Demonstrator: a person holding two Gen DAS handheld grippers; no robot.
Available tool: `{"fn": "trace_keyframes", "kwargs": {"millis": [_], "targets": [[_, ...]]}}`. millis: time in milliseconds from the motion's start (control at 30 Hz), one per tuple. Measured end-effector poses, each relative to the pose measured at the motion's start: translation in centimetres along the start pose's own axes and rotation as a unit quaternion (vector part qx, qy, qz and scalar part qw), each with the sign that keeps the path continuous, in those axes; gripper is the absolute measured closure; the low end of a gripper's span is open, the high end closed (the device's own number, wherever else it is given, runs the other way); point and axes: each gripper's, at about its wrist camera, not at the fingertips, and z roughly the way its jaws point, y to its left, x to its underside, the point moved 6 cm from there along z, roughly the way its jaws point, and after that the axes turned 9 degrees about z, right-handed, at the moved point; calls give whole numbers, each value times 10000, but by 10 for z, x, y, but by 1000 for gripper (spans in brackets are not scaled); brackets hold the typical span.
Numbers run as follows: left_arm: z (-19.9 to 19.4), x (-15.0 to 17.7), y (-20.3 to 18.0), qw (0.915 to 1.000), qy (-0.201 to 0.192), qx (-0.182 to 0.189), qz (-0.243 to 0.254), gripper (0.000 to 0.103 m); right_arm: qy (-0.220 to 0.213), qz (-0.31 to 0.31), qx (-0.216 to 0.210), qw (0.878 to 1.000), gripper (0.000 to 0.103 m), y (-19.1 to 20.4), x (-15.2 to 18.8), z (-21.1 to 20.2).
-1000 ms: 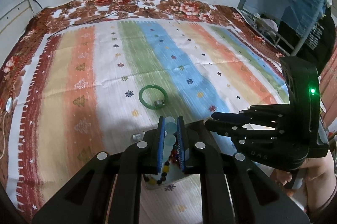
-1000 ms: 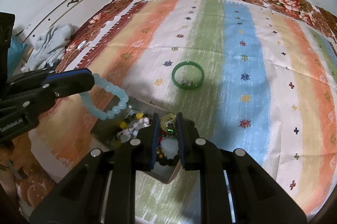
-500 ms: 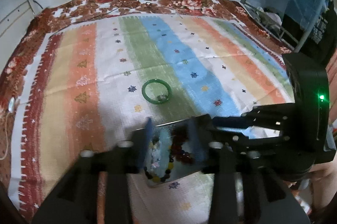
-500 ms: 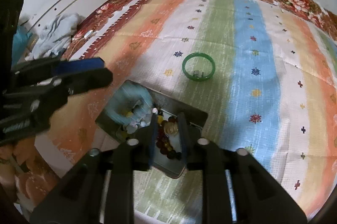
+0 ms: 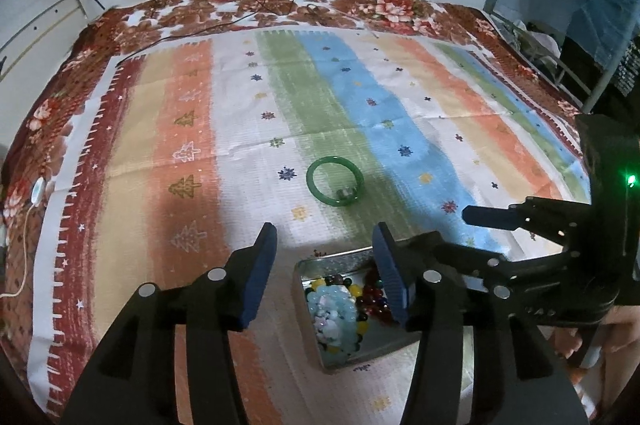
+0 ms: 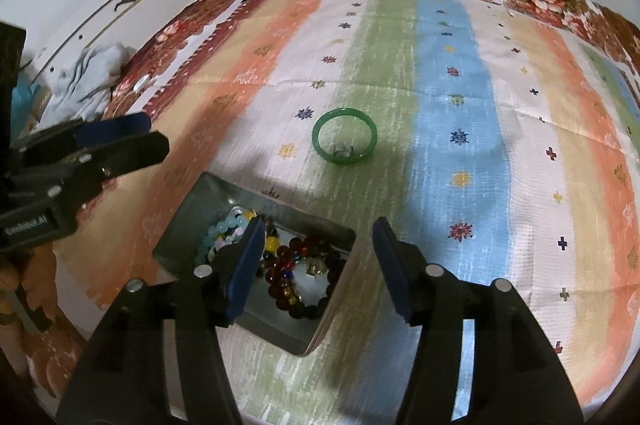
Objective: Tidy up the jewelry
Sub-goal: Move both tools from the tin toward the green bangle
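In tin (image 6: pixel 188 209), bracelets (image 6: pixel 304 285) (coiled, axis unclear)

Only one readable text: white lettering on the side of my left tool (image 6: pixel 72 181), seen from the right wrist view at about 9 o'clock. It's upside down there and reads roughly "GenRobot.AI"; the letters are small and partly blurred, so I'm not sure of each one. No other words, labels, brands or numbers are legible in either view. The cloth's printed trees, stars and crosses are decoration, not text.
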Motion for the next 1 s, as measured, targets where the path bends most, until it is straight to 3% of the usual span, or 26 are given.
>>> {"fn": "trace_keyframes", "kwargs": {"millis": [633, 1000], "targets": [[57, -12, 31, 9976, 636, 54, -248, 50, 227, 421, -420, 9980, 44, -9, -32, 28], [94, -18, 33, 9946, 1040, -34, -13, 50, 544, 796, -672, 9931, 44, -18, -45, 52]]}}
